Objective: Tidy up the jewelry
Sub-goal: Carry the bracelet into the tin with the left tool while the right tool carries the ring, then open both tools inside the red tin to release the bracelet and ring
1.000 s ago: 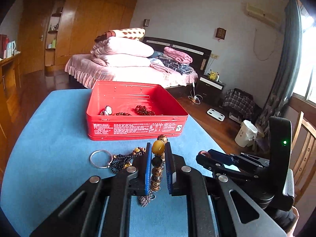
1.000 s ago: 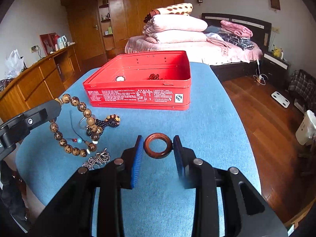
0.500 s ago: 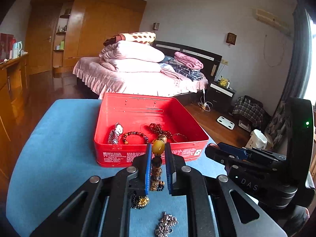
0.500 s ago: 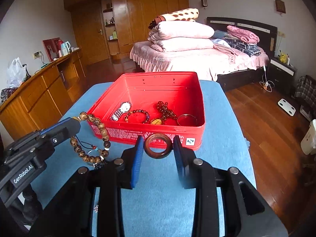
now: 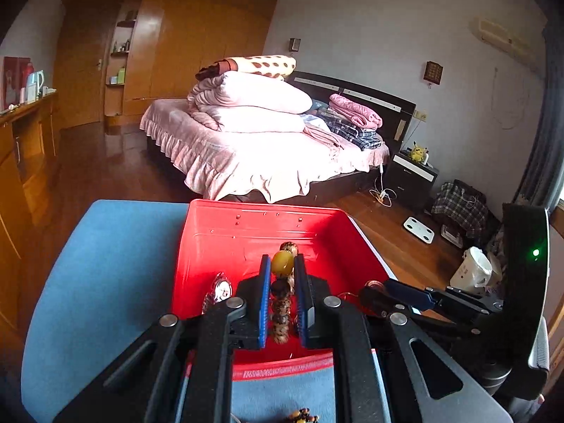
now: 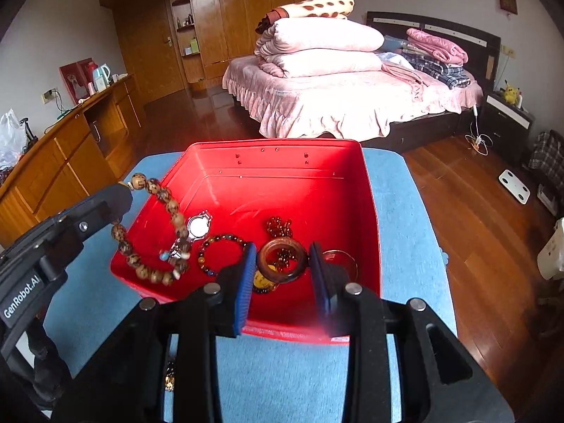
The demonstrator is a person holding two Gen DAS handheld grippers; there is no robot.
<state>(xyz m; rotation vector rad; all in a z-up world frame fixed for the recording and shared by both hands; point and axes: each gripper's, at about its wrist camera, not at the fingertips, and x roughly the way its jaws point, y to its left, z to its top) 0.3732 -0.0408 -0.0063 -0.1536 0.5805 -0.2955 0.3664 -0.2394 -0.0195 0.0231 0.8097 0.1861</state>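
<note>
In the left wrist view, the left gripper [image 5: 282, 282] pinched a strand of wooden beads [image 5: 281, 312] lengthwise between its blue pads, amber bead foremost, over the near edge of the red tin [image 5: 246, 232]. Its fingers hid most of the tin's floor; a watch [image 5: 220, 289] showed partly.

In the right wrist view, the right gripper [image 6: 282, 268] clamped a brown wooden ring [image 6: 282, 262] flat over the tin's near right corner. The bead strand [image 6: 155, 232] hung looped over the tin's left edge. A dark beaded bracelet [image 6: 220, 250] and red beads [image 6: 280, 225] lay inside; the blue tablecloth [image 6: 405, 211] surrounded it
</note>
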